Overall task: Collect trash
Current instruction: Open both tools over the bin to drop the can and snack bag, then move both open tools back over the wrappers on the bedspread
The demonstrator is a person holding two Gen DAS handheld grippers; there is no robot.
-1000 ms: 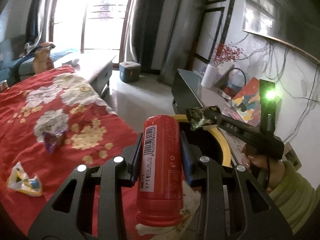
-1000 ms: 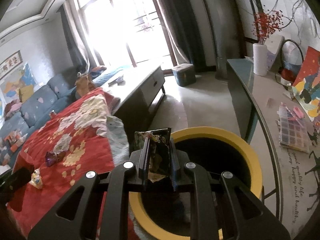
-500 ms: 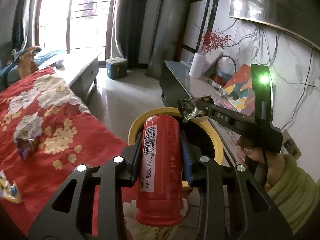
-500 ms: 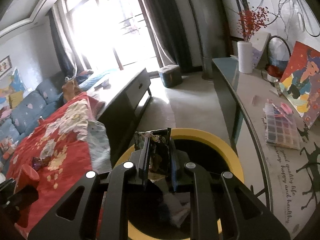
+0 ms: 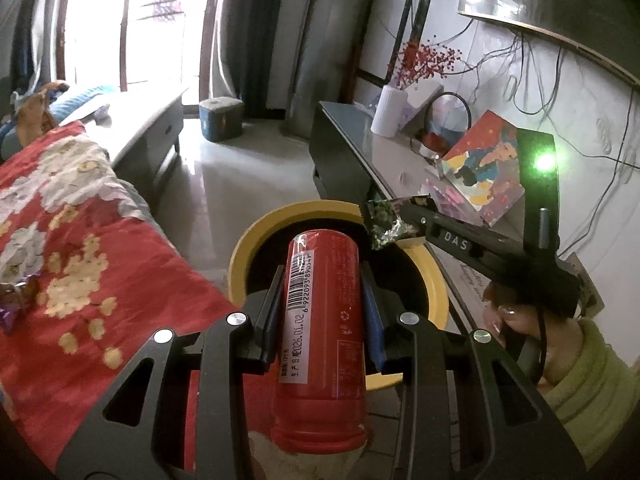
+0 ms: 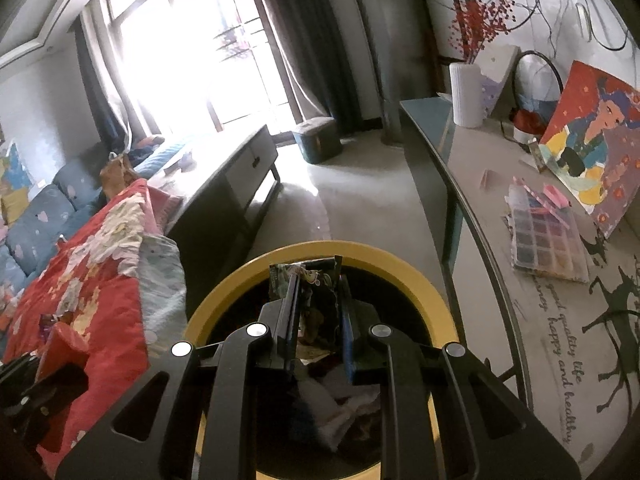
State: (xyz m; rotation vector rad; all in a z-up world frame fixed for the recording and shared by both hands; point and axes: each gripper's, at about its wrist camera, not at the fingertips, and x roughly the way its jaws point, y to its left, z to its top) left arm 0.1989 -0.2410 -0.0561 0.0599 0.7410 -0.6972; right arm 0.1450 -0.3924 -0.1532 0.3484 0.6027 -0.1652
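My left gripper [image 5: 320, 280] is shut on a red can [image 5: 322, 316] with a white barcode label, its far end over the near rim of the yellow-rimmed trash bin [image 5: 240, 256]. My right gripper [image 6: 318, 284] is shut on a dark crumpled wrapper [image 6: 310, 276] and hangs over the bin's [image 6: 420, 276] open mouth. From the left wrist view that wrapper [image 5: 384, 220] shows at the tip of the right gripper [image 5: 394, 216], above the bin's far rim. Crumpled paper trash [image 6: 340, 404] lies inside the bin.
A red floral blanket [image 5: 80, 248] lies to the left with a purple wrapper [image 5: 16, 300] on it. A dark side table [image 6: 520, 240] with a white vase [image 6: 466, 94], a painting [image 6: 596, 144] and a bead box [image 6: 548, 244] runs along the right. A low cabinet [image 6: 240, 168] stands beyond.
Both grippers have moved forward and down toward the bin. The can now reaches over the bin's rim, and the wrapper hangs further over its mouth. Both grips are unchanged.
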